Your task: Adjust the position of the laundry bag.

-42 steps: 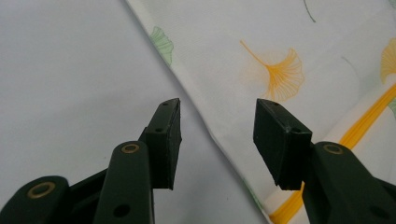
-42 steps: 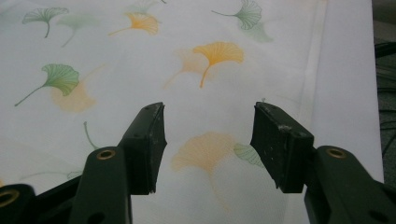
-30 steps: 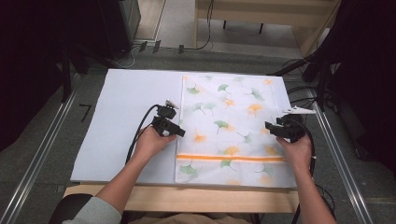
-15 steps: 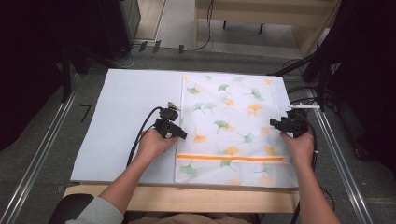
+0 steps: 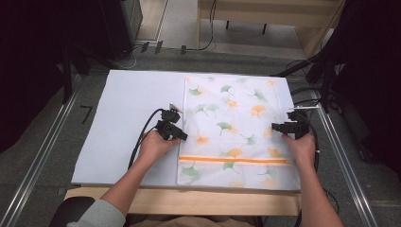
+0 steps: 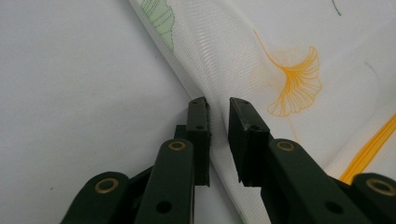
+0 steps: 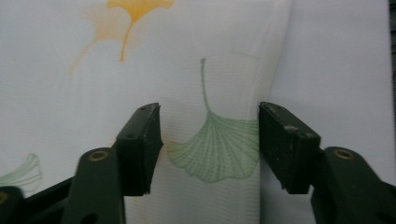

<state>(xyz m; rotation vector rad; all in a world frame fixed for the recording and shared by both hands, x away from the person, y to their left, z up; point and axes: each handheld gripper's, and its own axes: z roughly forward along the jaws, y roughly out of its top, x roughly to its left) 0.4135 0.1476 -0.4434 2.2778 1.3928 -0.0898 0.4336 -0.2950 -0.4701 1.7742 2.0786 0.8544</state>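
Observation:
A white mesh cloth bag point(image 5: 231, 109) printed with green and orange ginkgo leaves lies flat on the right half of a white board point(image 5: 127, 109). An orange zip band point(image 5: 234, 160) crosses it near the front. My left gripper point(image 5: 183, 137) is at the bag's left edge. In the left gripper view its jaws point(image 6: 218, 105) stand a narrow gap apart, astride that edge of the bag point(image 6: 280, 56). My right gripper point(image 5: 275, 126) is at the bag's right edge. It point(image 7: 209, 112) is wide open over a green leaf print point(image 7: 215, 154), low to the fabric.
The board's left half is bare. A wooden table edge point(image 5: 189, 201) runs along the front. Metal rails point(image 5: 42, 156) flank the table on both sides. Cables point(image 5: 307, 101) lie off the right edge, and wooden furniture point(image 5: 255, 14) stands behind.
My right gripper has shifted a little away from the person and turned along the bag's right edge. The left gripper has stayed at the left edge.

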